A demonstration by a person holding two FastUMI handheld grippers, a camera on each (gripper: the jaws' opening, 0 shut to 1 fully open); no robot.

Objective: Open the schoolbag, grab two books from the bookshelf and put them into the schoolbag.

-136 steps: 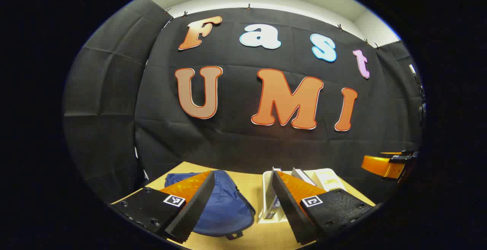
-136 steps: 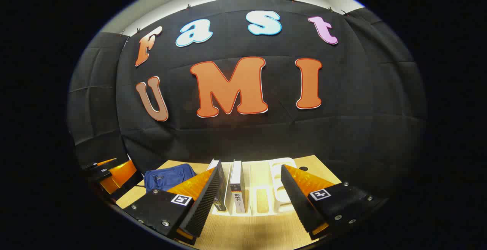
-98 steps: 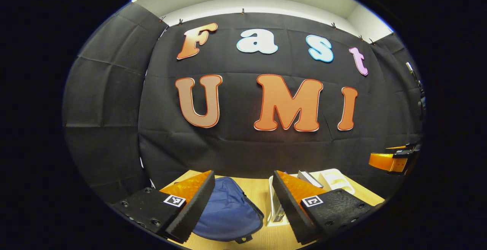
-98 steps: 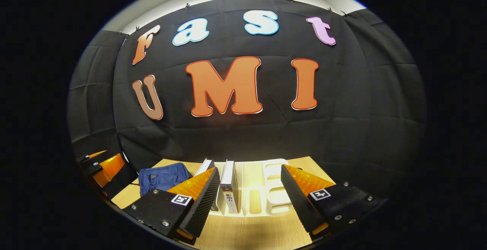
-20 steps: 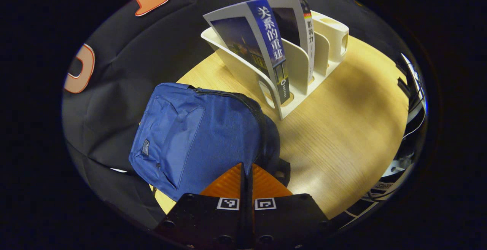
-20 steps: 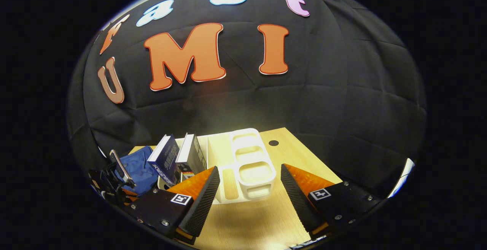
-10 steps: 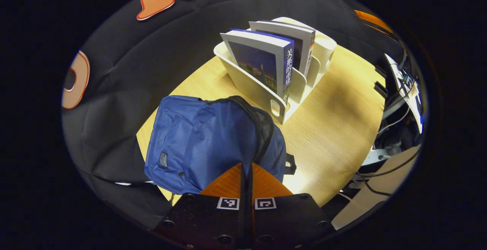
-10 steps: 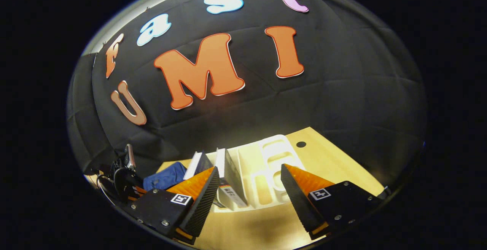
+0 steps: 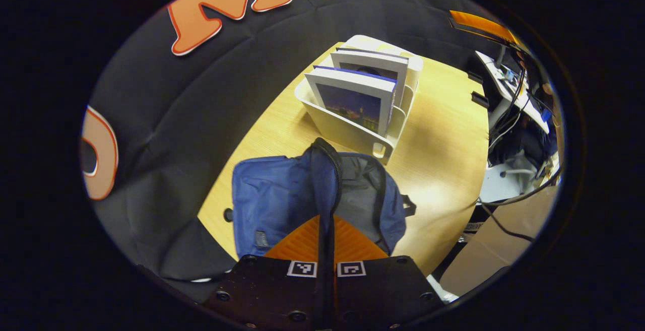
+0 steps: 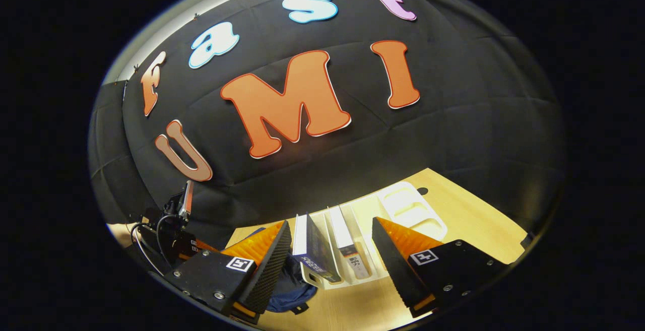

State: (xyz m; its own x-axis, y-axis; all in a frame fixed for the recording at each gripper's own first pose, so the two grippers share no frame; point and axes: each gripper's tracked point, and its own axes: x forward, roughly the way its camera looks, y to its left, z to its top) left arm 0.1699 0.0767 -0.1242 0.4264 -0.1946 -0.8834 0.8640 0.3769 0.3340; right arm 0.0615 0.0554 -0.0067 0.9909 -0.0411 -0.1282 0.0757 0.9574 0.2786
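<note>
Pale wood worktop runs out bare to the right of the bookshelf and the bag, as far as its right edge, beyond which cables and a white stand crowd the floor. Along the far and left edges the black cloth wall hangs close, leaving only a narrow strip of worktop behind the bag.

Blue schoolbag lies flat near the front left corner, its top toward the bookshelf. The zip is parted along the top curve and the front panel is lifted, showing a grey lining. The left gripper sits just above the bag's near end with its orange fingers pressed together on a thin dark strip that runs up to the bag's opening; I cannot tell whether that is the zip pull or a strap.

White slotted bookshelf stands just beyond the bag, nearly touching its top. Two books stand upright in its nearest slots: a blue-covered book in front and a second book right behind it. In the right gripper view the same shelf shows its empty compartments toward the right edge of the worktop.

The right gripper hangs wide apart above the front of the bookshelf, holding nothing, the two book spines framed between its fingers.
</note>
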